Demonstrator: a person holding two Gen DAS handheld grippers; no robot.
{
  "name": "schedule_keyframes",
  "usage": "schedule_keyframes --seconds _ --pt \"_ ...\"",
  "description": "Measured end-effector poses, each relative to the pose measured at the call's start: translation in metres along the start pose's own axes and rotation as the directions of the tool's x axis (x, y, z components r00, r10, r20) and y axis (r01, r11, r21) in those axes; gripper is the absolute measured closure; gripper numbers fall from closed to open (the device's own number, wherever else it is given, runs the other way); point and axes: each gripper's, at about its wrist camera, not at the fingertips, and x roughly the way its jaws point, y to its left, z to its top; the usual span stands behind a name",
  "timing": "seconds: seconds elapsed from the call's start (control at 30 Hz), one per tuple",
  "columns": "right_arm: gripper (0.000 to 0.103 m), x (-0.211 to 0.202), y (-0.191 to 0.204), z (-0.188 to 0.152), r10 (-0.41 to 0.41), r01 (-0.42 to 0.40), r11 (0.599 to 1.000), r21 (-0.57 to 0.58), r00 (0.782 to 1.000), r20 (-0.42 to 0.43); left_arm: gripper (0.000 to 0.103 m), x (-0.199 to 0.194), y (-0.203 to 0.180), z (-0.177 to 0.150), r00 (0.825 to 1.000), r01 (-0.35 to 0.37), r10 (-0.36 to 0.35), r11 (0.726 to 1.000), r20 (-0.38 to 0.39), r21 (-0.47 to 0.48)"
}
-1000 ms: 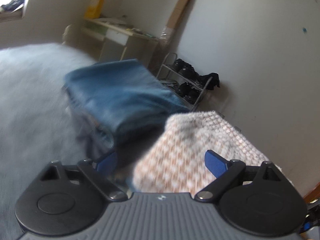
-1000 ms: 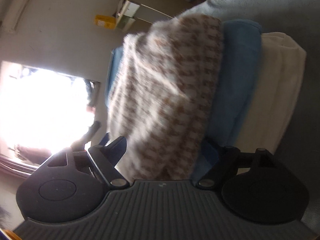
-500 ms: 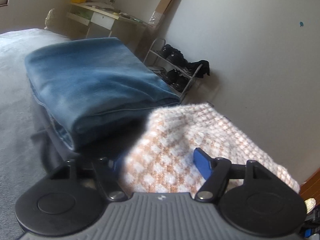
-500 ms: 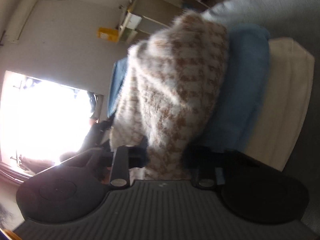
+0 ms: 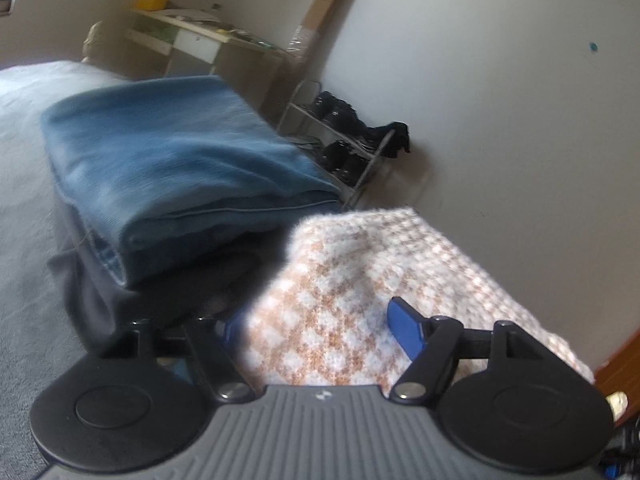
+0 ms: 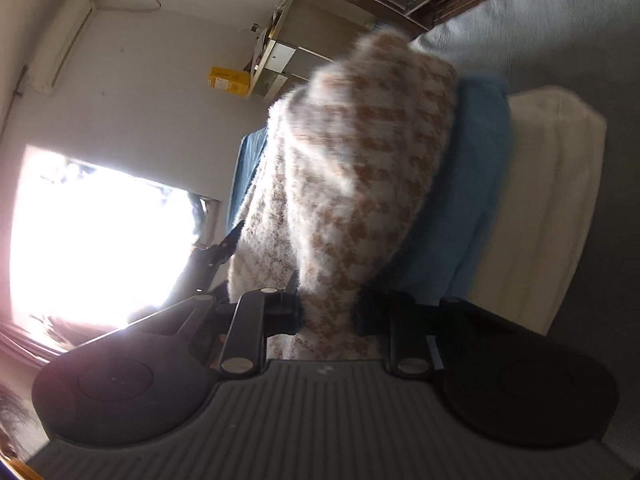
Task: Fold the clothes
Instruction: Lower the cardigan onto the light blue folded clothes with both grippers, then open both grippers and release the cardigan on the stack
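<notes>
Your right gripper [image 6: 327, 312] is clenched on a bunched fold of the brown-and-white checked knit [image 6: 360, 152], its dark fingers pinching the fabric tight on both sides. Your left gripper [image 5: 320, 324] has the same knit [image 5: 360, 280] bulging between its blue pads [image 5: 404, 320]; the right-hand pad presses into the wool and the other is half buried beneath it, so the jaws grasp a thick wad of it.

In the right wrist view the knit lies against a folded blue garment [image 6: 460, 200], and that one lies against a folded cream garment [image 6: 552, 200], all on the grey bed cover [image 6: 520, 8]. In the left wrist view a folded blue garment [image 5: 168, 168] sits atop a dark piece of clothing [image 5: 100, 292], just beside the knit. Beyond the bed stand a shoe rack [image 5: 344, 140], a desk [image 5: 200, 36] and a plain wall [image 5: 500, 80].
</notes>
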Motion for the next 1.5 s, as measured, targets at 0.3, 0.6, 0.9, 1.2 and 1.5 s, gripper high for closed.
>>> schedule_keyframes --seconds 0.3,0.6,0.9,1.2,1.5 --pt "0.049 -0.056 0.026 0.014 -0.155 0.174 0.969 -0.177 0.981 0.117 0.022 -0.052 -0.007 0.02 0.985 -0.041 0.028 0.996 0.171 0.075" --pt "0.066 0.013 0.174 -0.005 -0.164 0.293 0.629 -0.721 0.955 0.246 0.022 -0.096 -0.012 0.019 0.958 -0.165 0.105 0.963 0.268 0.214" --pt "0.075 0.151 0.21 -0.014 -0.422 0.416 0.491 -0.765 0.882 0.21 0.022 -0.124 0.04 0.015 0.949 -0.238 0.169 0.938 0.267 0.254" --pt "0.076 0.131 0.217 -0.019 -0.414 0.492 0.504 -0.711 0.859 0.301 0.022 -0.109 0.038 0.034 0.988 -0.042 -0.017 0.929 0.155 0.368" --pt "0.08 0.086 0.167 -0.019 -0.539 0.731 0.45 -0.513 0.68 0.497 0.023 -0.031 -0.025 0.051 0.959 0.272 -0.281 0.868 -0.042 0.416"
